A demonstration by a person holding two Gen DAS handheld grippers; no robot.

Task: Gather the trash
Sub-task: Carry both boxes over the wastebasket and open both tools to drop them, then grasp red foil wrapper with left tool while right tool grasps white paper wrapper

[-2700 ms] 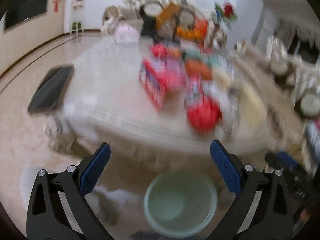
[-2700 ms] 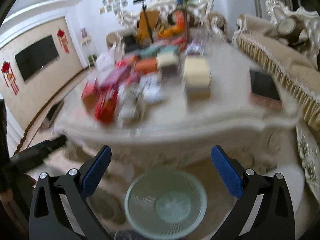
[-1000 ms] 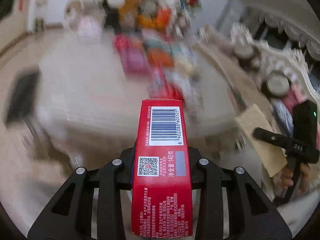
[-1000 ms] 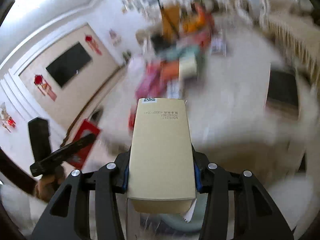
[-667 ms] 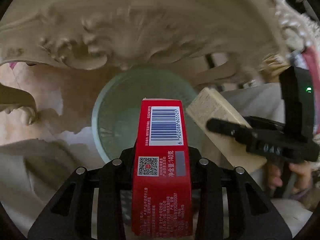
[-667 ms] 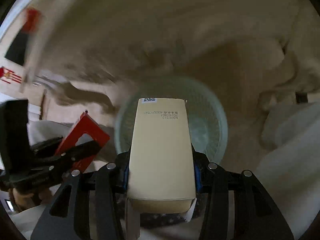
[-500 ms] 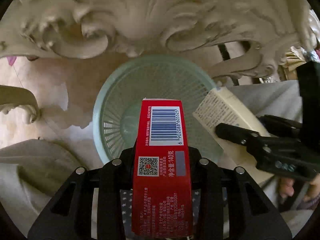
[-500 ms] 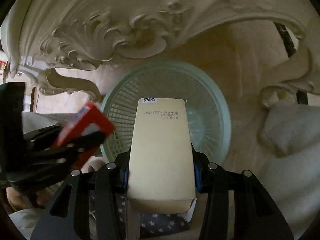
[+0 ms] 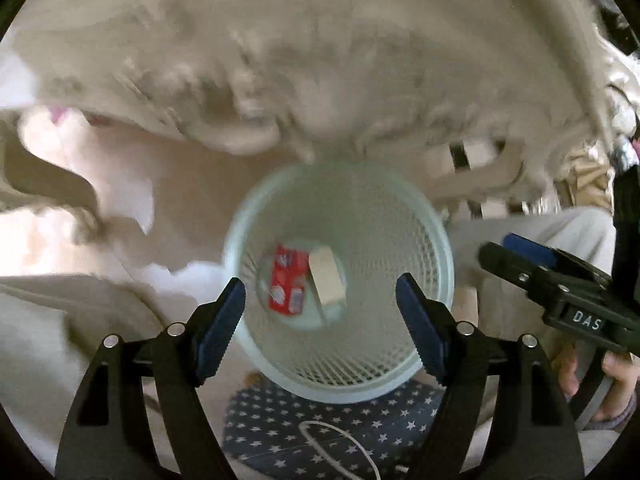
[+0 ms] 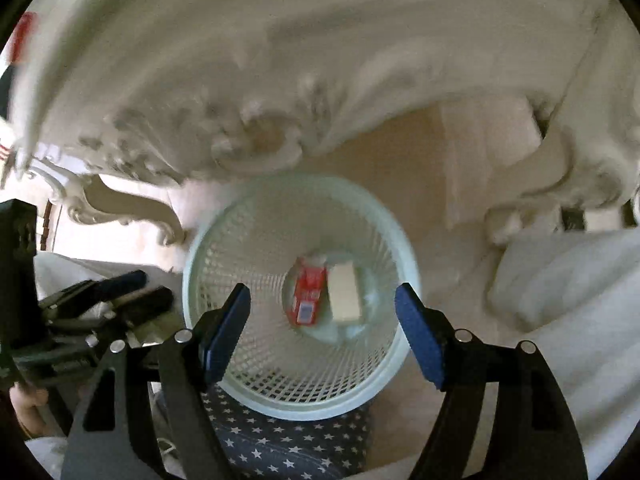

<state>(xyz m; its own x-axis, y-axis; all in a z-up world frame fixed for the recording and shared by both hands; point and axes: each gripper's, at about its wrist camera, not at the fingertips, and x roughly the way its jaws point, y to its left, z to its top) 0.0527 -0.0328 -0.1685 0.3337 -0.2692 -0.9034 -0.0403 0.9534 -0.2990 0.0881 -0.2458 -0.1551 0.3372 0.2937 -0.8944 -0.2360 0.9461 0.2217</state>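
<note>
blue-padded left gripper [image 9: 320, 312] and right gripper [image 10: 322, 320] wide, empty

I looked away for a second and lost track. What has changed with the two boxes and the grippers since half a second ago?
Both grippers let go: the left gripper dropped the red box and the right gripper the beige box. Their jaws have just been opening and now hold nothing. Both boxes lie side by side at the bottom of the bin. The bin stays put under the table edge.
</note>
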